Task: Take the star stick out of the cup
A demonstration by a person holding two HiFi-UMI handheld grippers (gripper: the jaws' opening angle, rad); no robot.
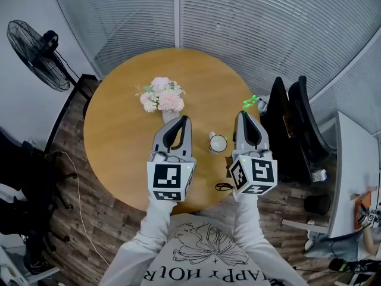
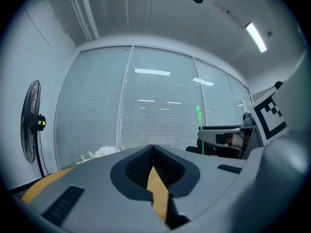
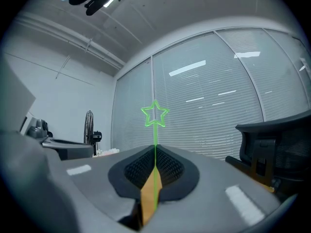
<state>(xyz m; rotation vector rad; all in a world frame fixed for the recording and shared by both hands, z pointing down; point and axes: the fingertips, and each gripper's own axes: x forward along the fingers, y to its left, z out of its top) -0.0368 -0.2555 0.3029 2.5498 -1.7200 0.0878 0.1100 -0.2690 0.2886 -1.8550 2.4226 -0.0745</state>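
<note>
We clamp thin green star-topped stick (image 3: 155, 114) in right gripper (image 3: 154, 152), clear of small white cup (image 1: 218, 143); left gripper (image 2: 153, 149) clenched, empty.

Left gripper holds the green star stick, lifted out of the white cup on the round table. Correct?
No: the right gripper holds the star stick, as the right gripper view shows; the left gripper is shut and empty. The rest stands.

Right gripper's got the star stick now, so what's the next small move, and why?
Probably lower the star stick onto bare table, away from the white cup. The right gripper is shut on the stick, which is already clear of the cup, so setting it down seems all that is left.
</note>
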